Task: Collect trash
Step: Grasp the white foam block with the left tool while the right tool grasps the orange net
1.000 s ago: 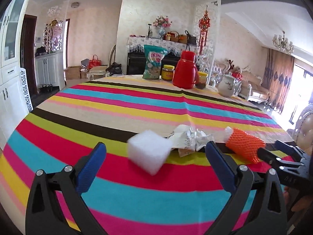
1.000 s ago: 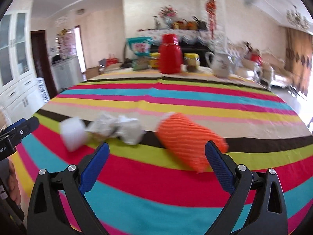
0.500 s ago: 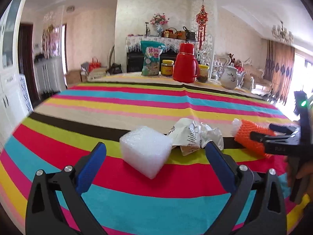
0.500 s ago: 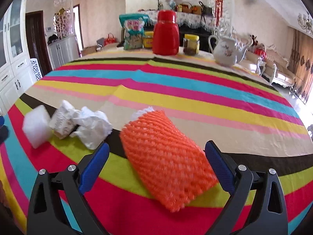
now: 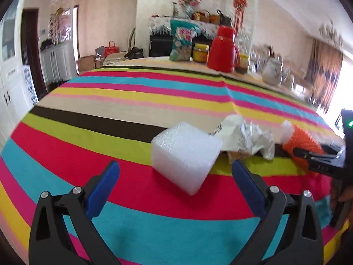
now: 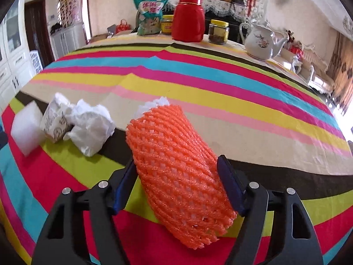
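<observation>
You are at the very start of the collecting — nothing has left the striped tablecloth (image 6: 220,92) yet, and no bin or bag for the trash shows in either view. Three pieces lie in a row near your edge: the white foam block (image 5: 185,152), the crumpled paper (image 5: 245,137) and the orange foam net (image 6: 178,165).

Your right gripper (image 6: 176,183) is closing around the orange foam net. The net lies lengthwise between the two blue pads, its near end toward the camera and a tuft of white foam poking out at the far end. The left pad looks to be touching the net's side; the right pad sits just beside it, and the net does not look squeezed, so I would not call it gripped yet. It rests on the cloth.

Your left gripper (image 5: 174,176) stands wide apart and holds nothing. The white foam block lies just ahead of its fingertips, roughly centred between them but a little toward the right pad. The crumpled paper touches the block's far right side, just beyond the right fingertip.

All three pieces are left to lift and carry off.
</observation>
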Tool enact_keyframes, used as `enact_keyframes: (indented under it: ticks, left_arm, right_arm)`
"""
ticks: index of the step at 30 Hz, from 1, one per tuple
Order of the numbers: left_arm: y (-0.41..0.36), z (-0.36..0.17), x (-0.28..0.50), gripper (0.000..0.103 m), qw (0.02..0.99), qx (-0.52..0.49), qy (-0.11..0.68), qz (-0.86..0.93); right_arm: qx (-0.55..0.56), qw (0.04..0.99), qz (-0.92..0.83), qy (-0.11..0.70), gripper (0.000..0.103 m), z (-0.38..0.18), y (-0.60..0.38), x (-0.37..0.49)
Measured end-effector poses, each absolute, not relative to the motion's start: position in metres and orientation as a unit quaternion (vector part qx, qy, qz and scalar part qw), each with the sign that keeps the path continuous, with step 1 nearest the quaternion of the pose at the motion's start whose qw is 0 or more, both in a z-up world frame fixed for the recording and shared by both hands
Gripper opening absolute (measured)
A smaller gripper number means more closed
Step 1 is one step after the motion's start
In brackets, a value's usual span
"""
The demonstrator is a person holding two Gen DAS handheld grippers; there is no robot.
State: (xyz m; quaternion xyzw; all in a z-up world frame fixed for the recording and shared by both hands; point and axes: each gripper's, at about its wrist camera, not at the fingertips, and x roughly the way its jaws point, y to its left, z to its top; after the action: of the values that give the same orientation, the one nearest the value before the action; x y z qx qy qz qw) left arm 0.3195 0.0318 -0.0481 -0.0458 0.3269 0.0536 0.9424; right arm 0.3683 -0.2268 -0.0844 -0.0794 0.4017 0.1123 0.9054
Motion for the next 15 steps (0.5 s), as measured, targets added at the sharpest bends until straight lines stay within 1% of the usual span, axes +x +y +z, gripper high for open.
enact_keyframes:
  ticks: [1,2,3,4,6,9,15]
  left_arm:
    - [0.030,-0.049,0.320,0.098,0.942,-0.037,0.329,0.055]
    - [0.029,-0.049,0.321,0.098,0.941,-0.033,0.331,0.054]
    - [0.028,-0.051,0.321,0.098,0.940,-0.032,0.336,0.052]
    - [0.028,-0.053,0.321,0.098,0.938,-0.033,0.340,0.049]
    - [0.027,-0.055,0.322,0.098,0.936,-0.032,0.346,0.050]
    - [0.026,-0.057,0.323,0.098,0.934,-0.029,0.354,0.051]
    - [0.017,-0.054,0.329,0.098,0.933,-0.014,0.355,0.051]
  right_arm:
    - [-0.083,0.906,0.110,0.400,0.065,-0.084,-0.226,0.368]
    - [-0.087,0.907,0.106,0.398,0.062,-0.084,-0.225,0.367]
    - [-0.090,0.908,0.103,0.397,0.055,-0.083,-0.224,0.366]
    - [-0.091,0.909,0.103,0.394,0.045,-0.083,-0.225,0.365]
    - [-0.084,0.911,0.111,0.387,0.037,-0.081,-0.226,0.362]
    - [-0.076,0.912,0.122,0.383,0.034,-0.078,-0.226,0.357]
    - [-0.053,0.909,0.146,0.386,0.034,-0.075,-0.222,0.352]
